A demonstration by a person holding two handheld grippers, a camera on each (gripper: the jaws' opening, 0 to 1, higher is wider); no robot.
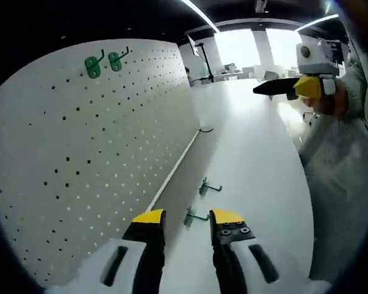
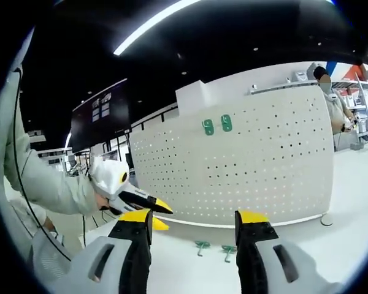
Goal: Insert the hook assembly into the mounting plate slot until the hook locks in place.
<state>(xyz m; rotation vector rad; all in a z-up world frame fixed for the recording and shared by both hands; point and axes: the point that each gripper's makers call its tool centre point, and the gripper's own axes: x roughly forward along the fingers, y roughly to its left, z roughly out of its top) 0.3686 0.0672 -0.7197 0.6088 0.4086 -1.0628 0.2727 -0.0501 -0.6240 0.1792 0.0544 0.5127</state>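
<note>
A white pegboard (image 1: 92, 147) stands upright on the white surface (image 1: 251, 159), and everything here is placed against it. High on the pegboard's face, two green hooks (image 1: 103, 63) sit side by side in its holes; in the right gripper view the same pair (image 2: 217, 125) shows near the board's top edge. On the surface in front of the pegboard's foot lie two more green hooks (image 1: 202, 202), close to each other and apart from the board; in the right gripper view these loose hooks (image 2: 214, 248) lie just ahead of the board's lower edge. The left claw (image 1: 187, 215) hovers over the surface beside the pegboard with its jaws spread apart and nothing between them, the nearer loose hook just beyond its tips. The right claw (image 2: 193, 215) faces the pegboard from farther out, its jaws likewise spread and empty. In the left gripper view the right claw (image 1: 282, 87) appears away from the board, held by a person in a pale sleeve (image 1: 337, 177).
</note>
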